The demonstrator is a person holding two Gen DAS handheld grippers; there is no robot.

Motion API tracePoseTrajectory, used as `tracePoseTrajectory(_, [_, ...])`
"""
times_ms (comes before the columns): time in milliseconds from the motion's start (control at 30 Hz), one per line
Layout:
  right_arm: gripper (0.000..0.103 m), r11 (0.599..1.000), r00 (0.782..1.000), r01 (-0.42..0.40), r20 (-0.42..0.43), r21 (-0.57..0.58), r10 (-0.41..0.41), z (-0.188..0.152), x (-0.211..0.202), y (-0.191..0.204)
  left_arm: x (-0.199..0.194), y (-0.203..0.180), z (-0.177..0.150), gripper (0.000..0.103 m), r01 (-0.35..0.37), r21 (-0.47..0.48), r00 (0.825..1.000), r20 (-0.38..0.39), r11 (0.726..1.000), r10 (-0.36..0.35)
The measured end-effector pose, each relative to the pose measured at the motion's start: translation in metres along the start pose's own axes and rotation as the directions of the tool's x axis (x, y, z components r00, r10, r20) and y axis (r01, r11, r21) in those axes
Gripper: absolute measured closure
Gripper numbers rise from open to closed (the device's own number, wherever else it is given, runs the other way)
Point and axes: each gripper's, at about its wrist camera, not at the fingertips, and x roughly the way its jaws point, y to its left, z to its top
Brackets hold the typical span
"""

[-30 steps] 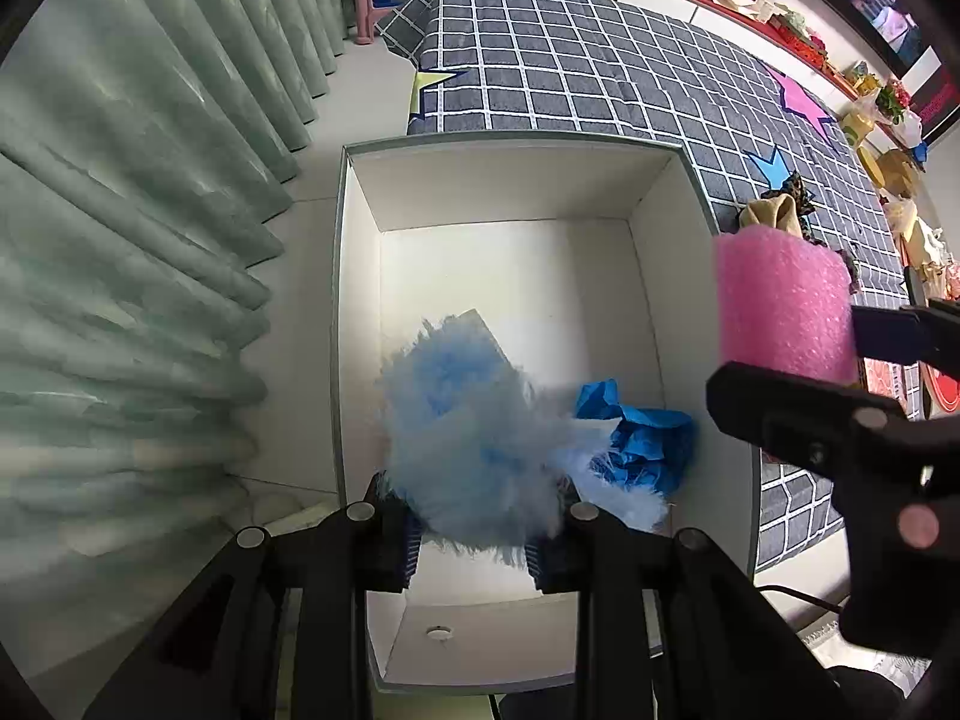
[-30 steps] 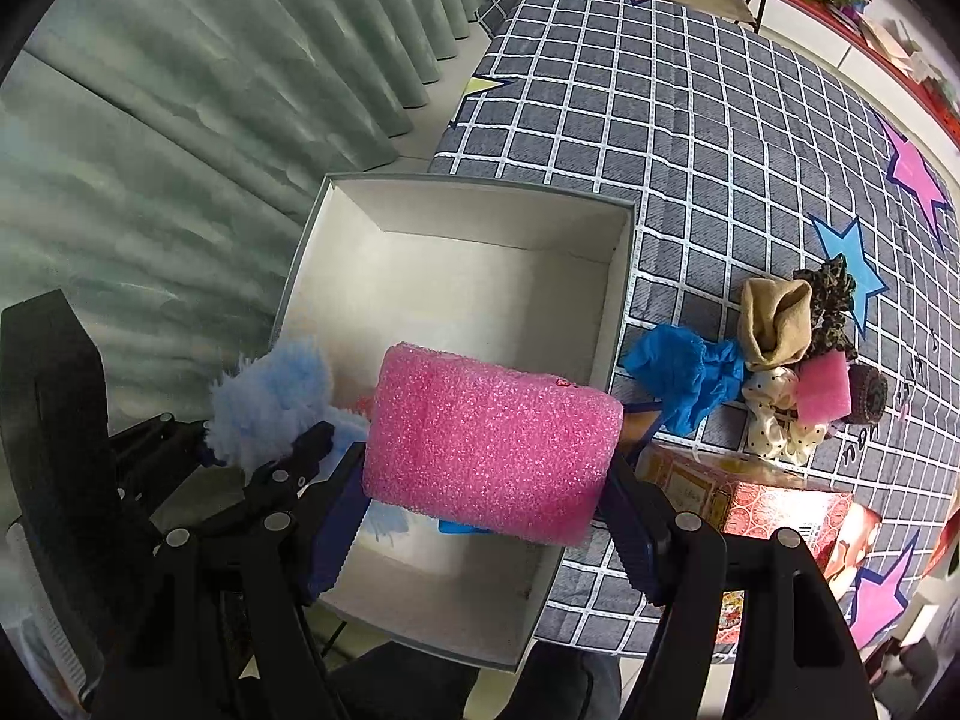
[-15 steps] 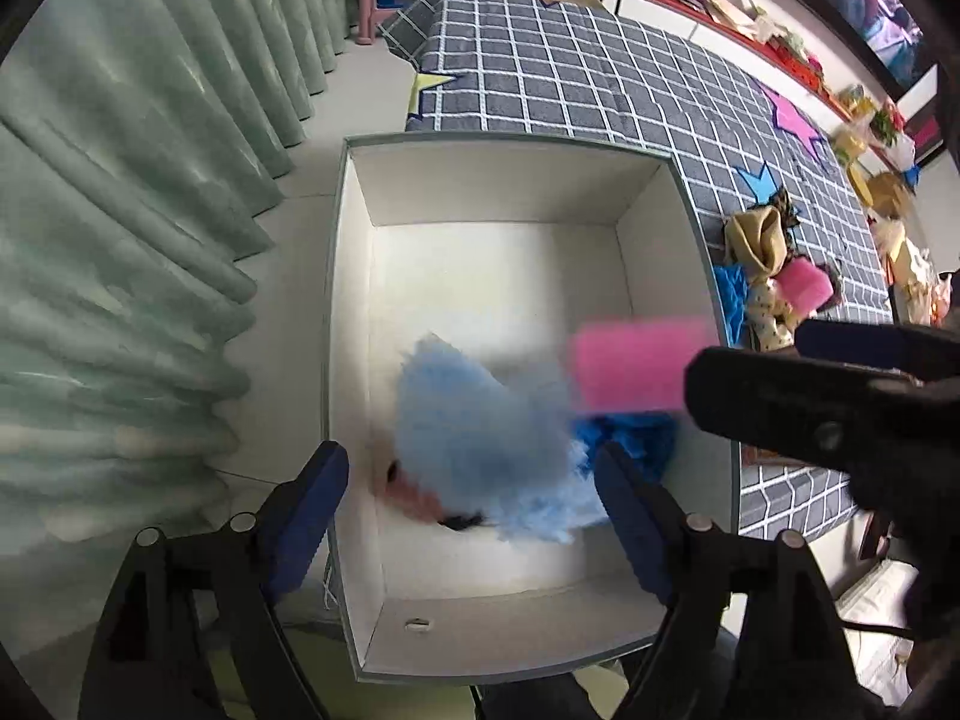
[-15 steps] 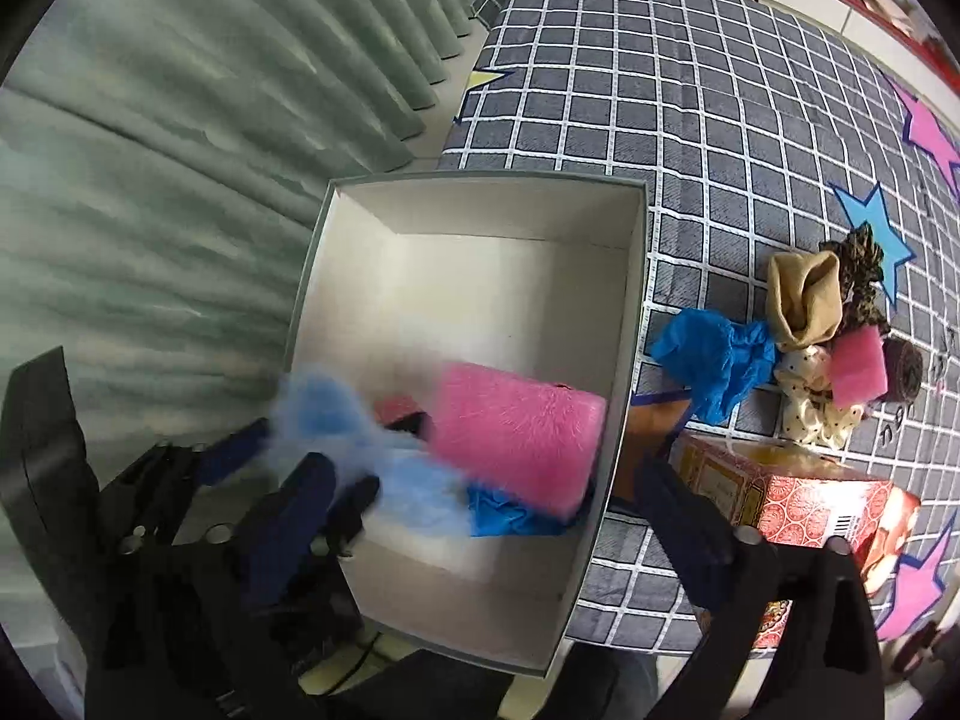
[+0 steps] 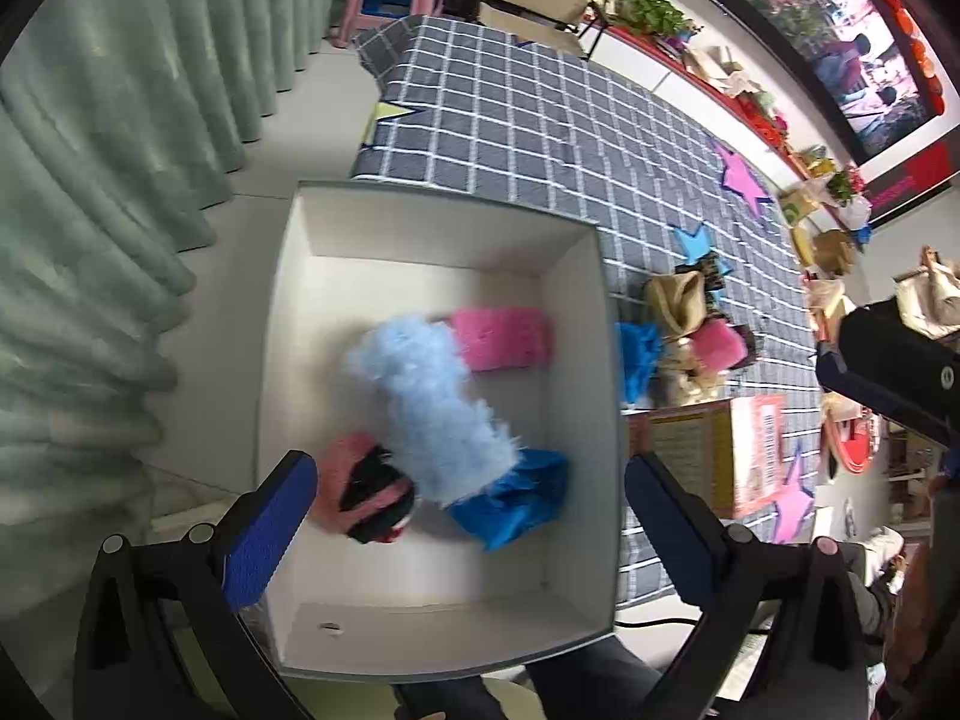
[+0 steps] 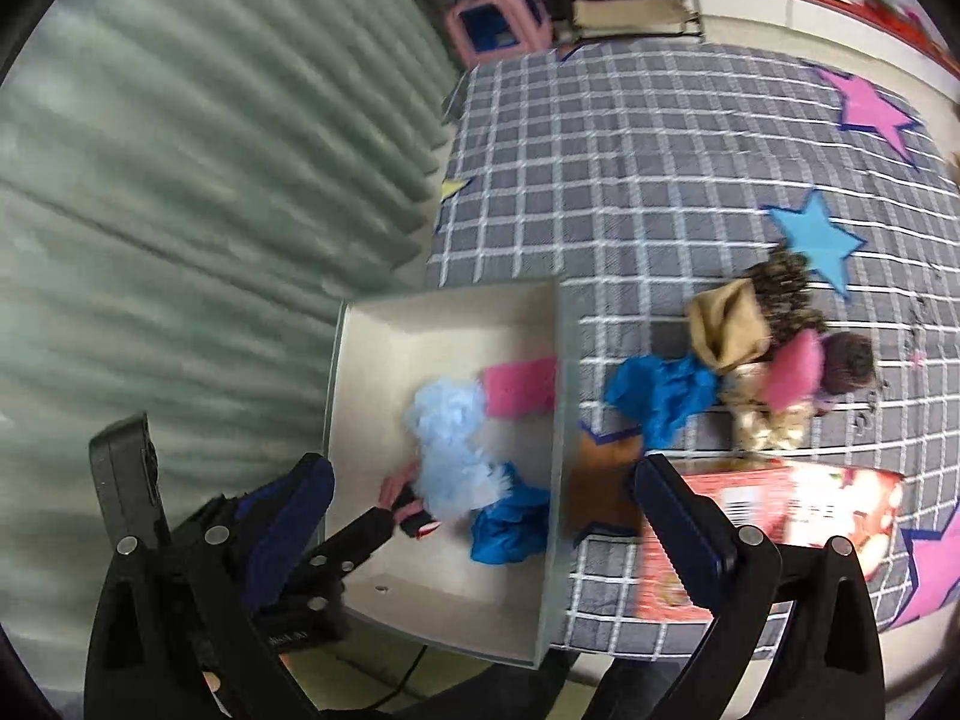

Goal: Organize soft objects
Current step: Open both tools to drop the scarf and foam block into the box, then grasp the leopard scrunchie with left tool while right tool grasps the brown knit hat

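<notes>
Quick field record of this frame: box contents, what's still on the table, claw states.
container: white box, open top, at the edge of the checked tablecloth
in box: pink foam block; light blue fluffy piece; blue cloth; pink and black item
on table: blue cloth beside box; tan fabric; small pink sponge; red carton
left claw: open, nothing held, above box
right claw: open, nothing held
</notes>
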Motion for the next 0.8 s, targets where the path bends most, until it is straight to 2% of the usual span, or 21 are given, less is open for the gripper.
tracePoseTrajectory(100, [0.002,0.997,0.998,0.031,0.051,0.065,-0.035,0.004,-0.024,-0.031,0.0,-0.011,0.008,0.001,0.022,0.015,1.0,-0.018,1.0,-0.021])
tracePoseTrajectory(200, [0.002,0.982,0.992,0.084,0.08,0.17,-0.099,0.003,-0.041,-0.075,0.003,-0.029,0.017,0.001,0.008,0.062,1.0,-0.026,0.998,-0.007])
tracePoseTrajectory(267, [0.002,0.959,0.987,0.124,0.07,0.254,-0.146,0.0,-0.047,-0.108,0.006,-0.043,0.023,0.001,0.003,0.097,0.999,-0.034,0.995,0.001])
tracePoseTrajectory(367, [0.002,0.903,0.977,0.186,0.021,0.386,-0.21,-0.012,-0.05,-0.165,0.012,-0.06,0.03,0.001,0.001,0.125,0.999,-0.048,0.992,0.005])
tracePoseTrajectory(467, [0.002,0.865,0.97,0.227,-0.028,0.448,-0.24,-0.023,-0.047,-0.2,0.022,-0.081,0.039,0.001,-0.016,0.16,0.997,-0.066,0.987,0.027])
tracePoseTrajectory(600, [0.002,0.846,0.961,0.274,-0.102,0.457,-0.256,-0.025,-0.027,-0.234,0.035,-0.108,0.05,0.001,-0.05,0.211,0.994,-0.083,0.976,0.069])
tracePoseTrajectory(800, [0.002,0.88,0.943,0.325,-0.193,0.347,-0.272,-0.001,0.017,-0.251,0.054,-0.142,0.065,0.001,-0.082,0.24,0.987,-0.113,0.967,0.112])
